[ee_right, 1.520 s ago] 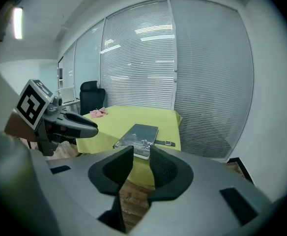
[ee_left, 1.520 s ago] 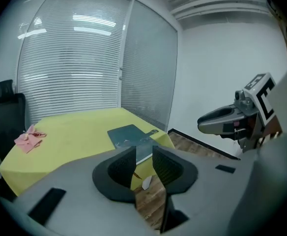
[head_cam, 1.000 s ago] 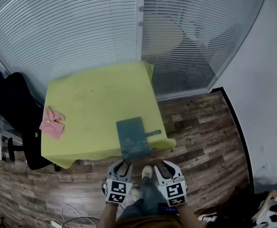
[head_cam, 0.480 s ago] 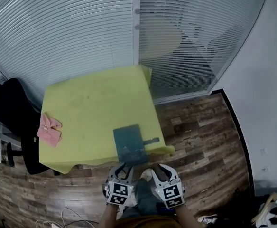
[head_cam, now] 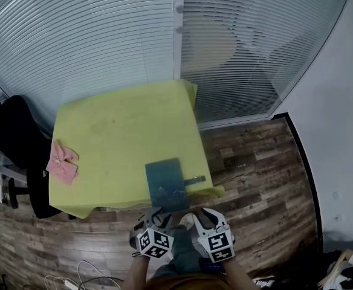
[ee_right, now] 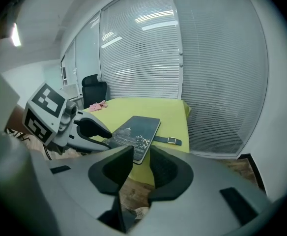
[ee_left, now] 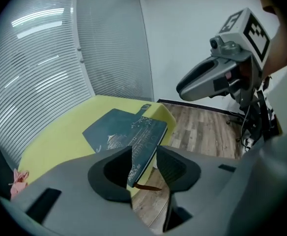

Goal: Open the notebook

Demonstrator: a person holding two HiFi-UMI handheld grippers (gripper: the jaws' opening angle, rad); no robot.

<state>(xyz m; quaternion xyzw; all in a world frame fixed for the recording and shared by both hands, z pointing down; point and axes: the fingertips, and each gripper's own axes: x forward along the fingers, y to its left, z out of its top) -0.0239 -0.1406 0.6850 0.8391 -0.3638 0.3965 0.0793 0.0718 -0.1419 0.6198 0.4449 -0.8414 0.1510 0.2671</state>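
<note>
One pink cloth (head_cam: pixel 62 162), black chair (head_cam: pixel 18 139), closed notebook (head_cam: pixel 165 183)

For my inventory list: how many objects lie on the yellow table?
2: the dark notebook at the near edge, and a pink cloth at the left edge. None seems hidden.

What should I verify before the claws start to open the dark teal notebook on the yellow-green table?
1. Dark teal hardcover notebook lies closed on the yellow-green table: ok.
2. Its buckled strap lies beside it, off the cover: ok.
3. Left claw has just been opening; notebook corner lines up between its jaws, ungripped: ok.
4. Right claw open, empty: ok.
5. Crumpled pink cloth far from notebook: ok.
6. Spine side: cannot tell.
</note>
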